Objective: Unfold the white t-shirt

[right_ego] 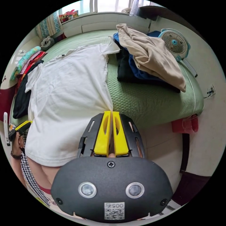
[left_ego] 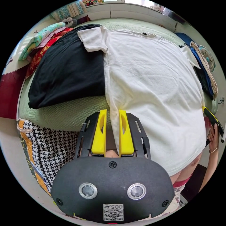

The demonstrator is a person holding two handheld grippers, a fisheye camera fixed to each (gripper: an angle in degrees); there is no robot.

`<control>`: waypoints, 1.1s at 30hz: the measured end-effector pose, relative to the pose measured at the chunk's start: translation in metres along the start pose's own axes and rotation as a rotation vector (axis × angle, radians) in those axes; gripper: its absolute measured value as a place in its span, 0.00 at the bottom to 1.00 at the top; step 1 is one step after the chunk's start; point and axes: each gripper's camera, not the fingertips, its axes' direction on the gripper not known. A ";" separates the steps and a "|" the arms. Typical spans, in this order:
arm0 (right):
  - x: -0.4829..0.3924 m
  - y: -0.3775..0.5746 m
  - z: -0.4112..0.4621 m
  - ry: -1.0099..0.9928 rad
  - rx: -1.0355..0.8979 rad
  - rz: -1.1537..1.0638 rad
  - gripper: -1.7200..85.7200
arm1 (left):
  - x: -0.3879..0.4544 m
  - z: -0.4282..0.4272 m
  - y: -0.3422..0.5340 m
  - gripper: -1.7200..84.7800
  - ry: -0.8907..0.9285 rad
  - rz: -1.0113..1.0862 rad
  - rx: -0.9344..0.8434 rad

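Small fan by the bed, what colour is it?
Pale blue fan, right gripper view.

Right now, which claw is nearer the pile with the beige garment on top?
Right. The right claw pinches the white t-shirt edge on the pile's side; the left claw grips the opposite edge, beside the black garment.

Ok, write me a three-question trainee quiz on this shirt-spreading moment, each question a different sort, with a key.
1. True or false: the white t-shirt lies spread flat on the green bed, its hem hanging over the near edge.
2. What does the shirt's sleeve overlap in the left gripper view? A. black garment B. fan C. beige garment
3. Fill in: the right gripper is shut on the shirt's side ____.

Key: 1 true; 2 A; 3 edge. The left gripper has the opposite edge between its jaws, but a gap shows there.
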 end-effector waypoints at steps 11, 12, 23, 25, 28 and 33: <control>-0.022 -0.002 0.004 0.094 -0.029 -0.087 0.01 | -0.006 0.000 0.013 0.12 0.024 -0.004 -0.003; -0.020 -0.002 0.004 0.084 -0.029 -0.087 0.01 | -0.006 0.000 0.016 0.12 0.028 -0.006 0.003; -0.004 0.004 0.002 0.054 -0.048 -0.112 0.00 | -0.014 -0.010 0.035 0.12 0.060 -0.052 0.000; 0.011 0.010 -0.007 -0.014 -0.033 -0.077 0.01 | -0.027 -0.019 0.048 0.10 0.134 -0.068 -0.028; 0.042 0.035 -0.022 -0.086 -0.004 -0.007 0.02 | -0.037 -0.039 0.080 0.06 0.033 -0.042 0.022; 0.059 0.073 -0.056 -0.055 0.100 0.022 0.01 | -0.041 -0.076 0.113 0.02 0.054 -0.061 0.149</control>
